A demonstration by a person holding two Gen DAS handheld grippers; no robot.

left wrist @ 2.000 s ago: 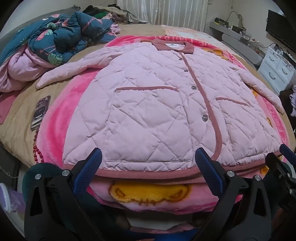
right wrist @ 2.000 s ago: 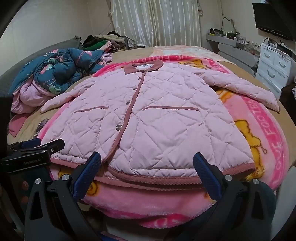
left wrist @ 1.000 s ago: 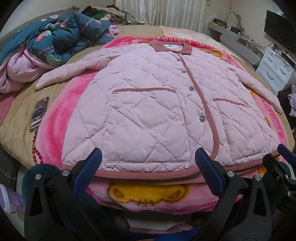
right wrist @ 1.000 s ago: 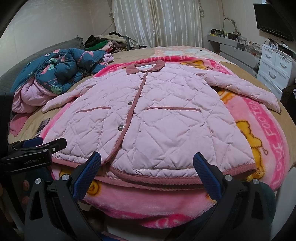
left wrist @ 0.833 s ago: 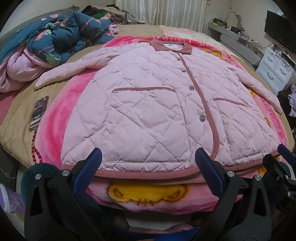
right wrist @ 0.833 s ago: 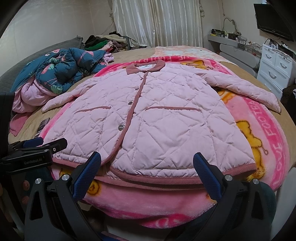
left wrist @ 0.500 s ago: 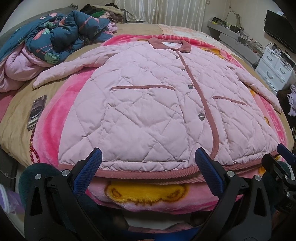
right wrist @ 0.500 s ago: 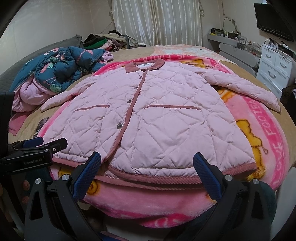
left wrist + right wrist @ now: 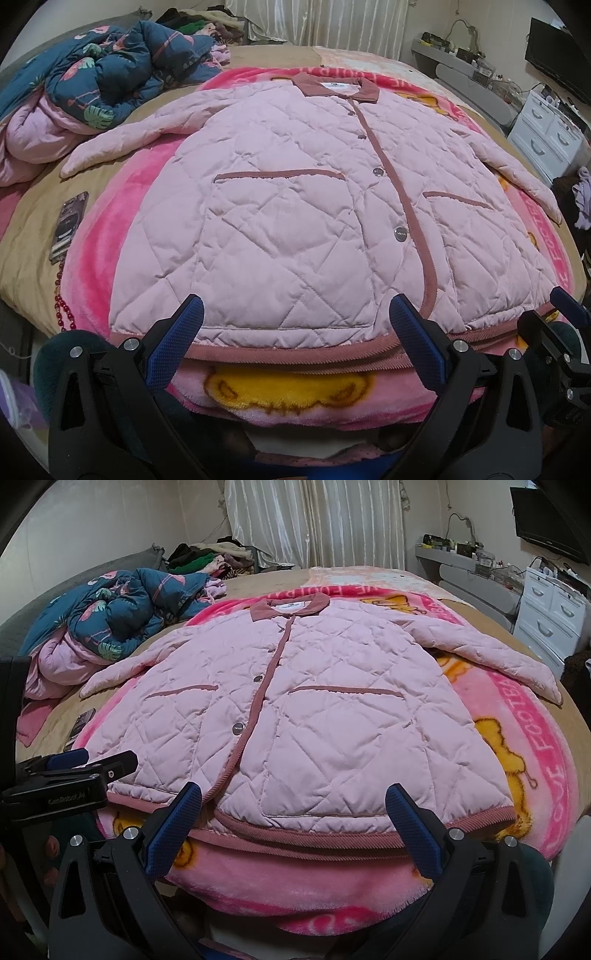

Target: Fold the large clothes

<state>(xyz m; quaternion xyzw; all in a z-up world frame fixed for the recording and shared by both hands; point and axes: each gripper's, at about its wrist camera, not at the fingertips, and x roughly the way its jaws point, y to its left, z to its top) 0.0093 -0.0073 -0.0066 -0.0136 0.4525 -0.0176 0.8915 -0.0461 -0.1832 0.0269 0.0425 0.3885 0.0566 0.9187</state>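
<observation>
Both tongs gape, empty: left gripper (image 9: 295,332) and right gripper (image 9: 295,812) should pinch the jacket (image 9: 295,221) hem (image 9: 314,836) through both layers.

Bedroom interior. A large bed (image 9: 576,716) with a tan cover fills most of both views. A pink plush blanket (image 9: 546,753) with yellow cartoon figures and lettering is spread over it. Far wall: pale pleated curtains (image 9: 314,520), drawn shut. Plain off-white wall (image 9: 92,524) on the left. A white chest of drawers (image 9: 550,616) stands at the right beside the bed, with a grey shelf unit (image 9: 476,579) carrying small cluttered items behind it. A dark flat television (image 9: 546,520) is mounted high on the right wall. A grey padded headboard (image 9: 74,579) runs along the left edge. Lighting is dim and even; no source is visible.
</observation>
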